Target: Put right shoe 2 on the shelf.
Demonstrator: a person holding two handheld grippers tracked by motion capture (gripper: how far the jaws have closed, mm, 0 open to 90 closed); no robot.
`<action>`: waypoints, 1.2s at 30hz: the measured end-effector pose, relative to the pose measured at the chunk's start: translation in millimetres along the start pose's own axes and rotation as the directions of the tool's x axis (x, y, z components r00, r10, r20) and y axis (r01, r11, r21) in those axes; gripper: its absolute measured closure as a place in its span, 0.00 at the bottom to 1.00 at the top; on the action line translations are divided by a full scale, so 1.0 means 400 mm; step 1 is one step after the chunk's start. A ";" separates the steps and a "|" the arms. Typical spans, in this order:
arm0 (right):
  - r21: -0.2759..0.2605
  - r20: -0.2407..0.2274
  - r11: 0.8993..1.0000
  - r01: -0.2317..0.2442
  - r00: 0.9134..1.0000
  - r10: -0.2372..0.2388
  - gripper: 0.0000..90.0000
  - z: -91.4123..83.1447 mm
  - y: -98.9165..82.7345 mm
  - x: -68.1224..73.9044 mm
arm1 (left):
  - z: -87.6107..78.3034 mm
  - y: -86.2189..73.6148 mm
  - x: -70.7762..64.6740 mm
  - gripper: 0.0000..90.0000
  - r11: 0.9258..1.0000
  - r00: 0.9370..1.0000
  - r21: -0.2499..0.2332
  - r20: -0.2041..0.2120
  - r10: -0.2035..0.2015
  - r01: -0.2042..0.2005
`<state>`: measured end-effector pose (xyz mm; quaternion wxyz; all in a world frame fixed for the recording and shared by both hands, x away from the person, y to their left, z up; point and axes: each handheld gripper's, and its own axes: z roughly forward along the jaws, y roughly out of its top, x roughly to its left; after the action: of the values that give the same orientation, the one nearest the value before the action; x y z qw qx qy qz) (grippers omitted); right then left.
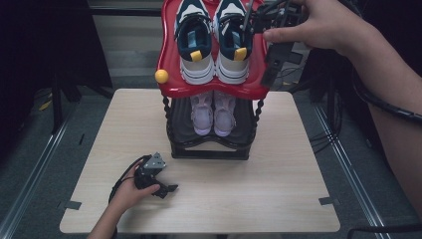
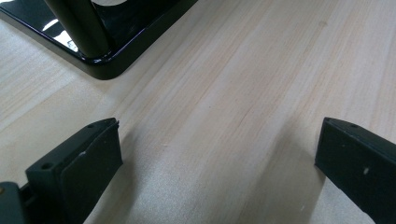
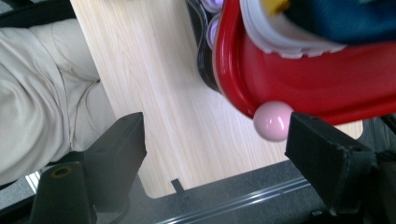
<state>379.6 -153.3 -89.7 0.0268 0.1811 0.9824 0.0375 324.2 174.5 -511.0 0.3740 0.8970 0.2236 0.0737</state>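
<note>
A two-level shoe rack stands at the back of the table. Its red top tray (image 1: 171, 59) carries a pair of navy and white sneakers (image 1: 214, 45) with yellow heel tabs. A pair of pale lilac shoes (image 1: 213, 113) sits on the black lower shelf (image 1: 181, 124). My left gripper (image 1: 168, 189) rests low on the table in front of the rack's left corner; its jaws stand wide open (image 2: 217, 140) over bare wood. My right gripper (image 1: 271, 69) hangs raised beside the tray's right front corner, open (image 3: 215, 130), with nothing between its jaws. The tray's pink ball knob (image 3: 273, 120) is close to one jaw.
A yellow ball knob (image 1: 161, 76) sticks out at the tray's left front corner. The rack's black base corner (image 2: 100, 65) lies just ahead of the left gripper. Light wooden table (image 1: 278, 184) spreads in front of the rack. The person's beige trousers (image 3: 42, 93) are at the table's near edge.
</note>
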 end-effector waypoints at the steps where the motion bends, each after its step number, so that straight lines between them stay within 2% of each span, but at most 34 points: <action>1: 0.002 0.002 1.000 -0.002 1.000 0.002 0.22 0.002 -0.006 0.001 | 0.000 0.000 0.000 0.00 1.000 1.000 0.000 0.000 0.000 0.000; 6: 0.001 -0.002 1.000 -0.008 1.000 0.008 0.22 0.005 -0.032 0.005 | 0.000 0.000 0.000 0.00 1.000 1.000 0.000 0.000 0.001 -0.001; 21: -0.011 0.005 1.000 -0.018 1.000 0.018 0.22 0.051 -0.112 0.017 | 0.000 0.000 0.000 0.00 1.000 1.000 0.001 0.000 0.001 -0.001; 29: -0.012 0.005 1.000 -0.019 1.000 0.019 0.21 0.066 -0.139 0.022 | 0.000 0.000 0.000 0.00 1.000 1.000 0.001 0.000 0.002 -0.002; 36: -0.006 -0.002 1.000 -0.023 1.000 0.023 0.21 0.096 -0.164 0.025 | -0.001 0.000 0.001 0.00 1.000 1.000 0.003 0.003 0.002 -0.002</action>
<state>349.8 -208.4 -133.7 0.0258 0.1922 0.9802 0.0411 324.4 174.8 -510.7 0.3728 0.8979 0.2225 0.0724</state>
